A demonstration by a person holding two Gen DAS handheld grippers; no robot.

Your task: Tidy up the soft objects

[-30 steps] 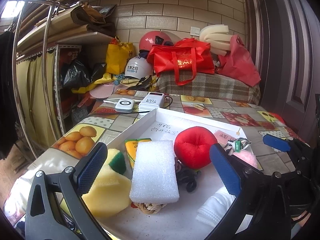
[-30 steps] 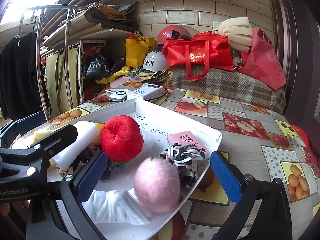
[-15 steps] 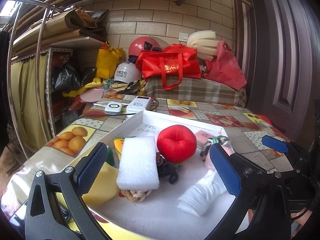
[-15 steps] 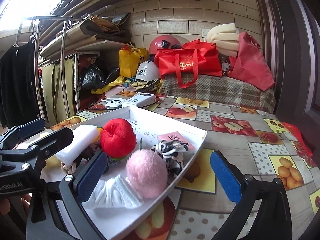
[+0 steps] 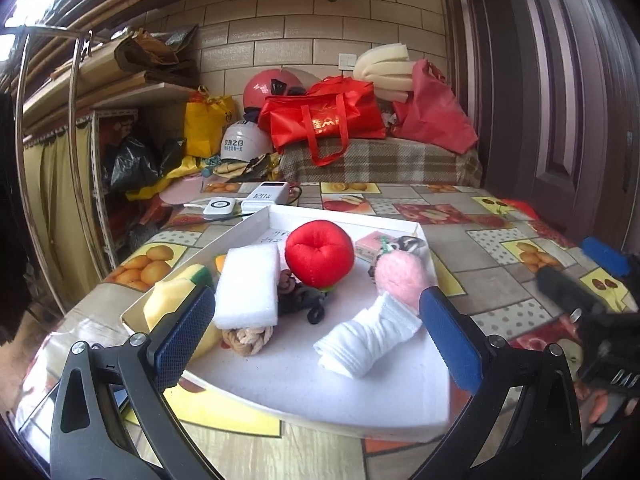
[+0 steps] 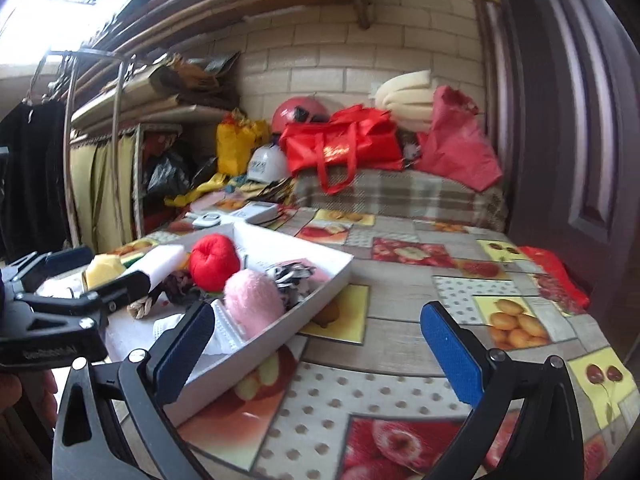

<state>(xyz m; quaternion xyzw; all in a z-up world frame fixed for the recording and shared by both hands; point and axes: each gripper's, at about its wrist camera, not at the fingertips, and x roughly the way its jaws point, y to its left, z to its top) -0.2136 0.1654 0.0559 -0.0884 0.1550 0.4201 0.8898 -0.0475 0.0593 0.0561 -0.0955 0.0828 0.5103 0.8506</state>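
A white tray (image 5: 360, 404) on the fruit-print table holds soft things: a red plush ball (image 5: 319, 253), a pink pompom (image 5: 402, 276), a white foam block (image 5: 248, 285), a yellow-green sponge (image 5: 172, 300), a rolled white cloth (image 5: 368, 336), a woven rope piece (image 5: 248, 338), a dark scrunchie (image 5: 304, 304) and a black-white scrunchie (image 5: 406, 243). My left gripper (image 5: 316, 340) is open and empty, above the tray's near part. My right gripper (image 6: 316, 348) is open and empty, right of the tray (image 6: 320, 280), over the table. The red ball (image 6: 214, 262) and pompom (image 6: 253, 299) show there too.
A white power bank (image 5: 267, 200) and a small white device (image 5: 218, 208) lie beyond the tray. Red bags (image 5: 324, 120), helmets (image 5: 244, 146) and a plaid-covered bench (image 5: 380, 160) stand at the back. A metal rack (image 5: 72, 160) is left, a door (image 5: 560, 100) right.
Both grippers have pulled back and risen from the tray. The right gripper has also swung right, off the tray and over the table. The objects in the tray have not moved.
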